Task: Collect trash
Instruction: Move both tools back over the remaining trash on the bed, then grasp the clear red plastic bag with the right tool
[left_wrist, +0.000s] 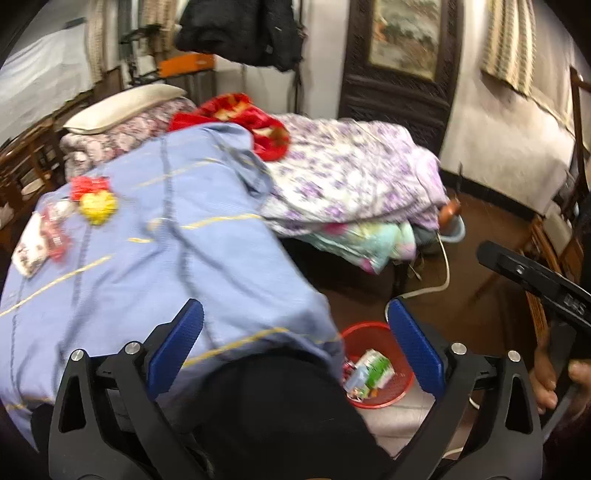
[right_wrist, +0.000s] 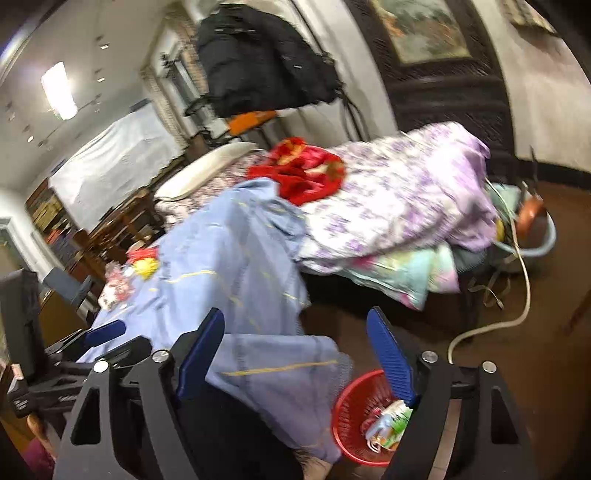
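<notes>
Both claws are up over the bed right now. My left claw (left_wrist: 295, 332) has its blue fingers (left_wrist: 177, 336) spread wide with nothing between them, and the same goes for my right claw (right_wrist: 295, 350), gaping and empty.

Below the left claw, just inside its right finger, I see the red mesh bin (left_wrist: 391, 391) standing on the floor by the bed's corner. There's trash in it already: a green and white carton (left_wrist: 371, 371) lying on top of some smaller scraps I can't make out. From the right wrist view the same red mesh bin (right_wrist: 351, 424) sits low, under the right claw's right finger, with the green and white carton (right_wrist: 395, 421) poking out beside the fingertip.

Ahead of the left claw and off to its left, on the blue sheet (left_wrist: 166, 240), more trash lies waiting: a red wrapper (left_wrist: 88, 184), a crumpled yellow wrapper (left_wrist: 99, 205) touching it just nearer to me, and a red and white packet (left_wrist: 40, 240) nearer still along the sheet's left edge. In the right wrist view that cluster is well ahead and left of the right claw, the yellow wrapper (right_wrist: 146, 267) the easiest to pick out; the rest is blurred.

Further ahead of both claws, a purple floral quilt (left_wrist: 351, 177) is heaped on the bed, with a red blanket (left_wrist: 240, 114) beyond the sheet and a pillow (left_wrist: 122, 107) at the far end. A white hose (right_wrist: 517, 295) runs across the brown floor to the right.
</notes>
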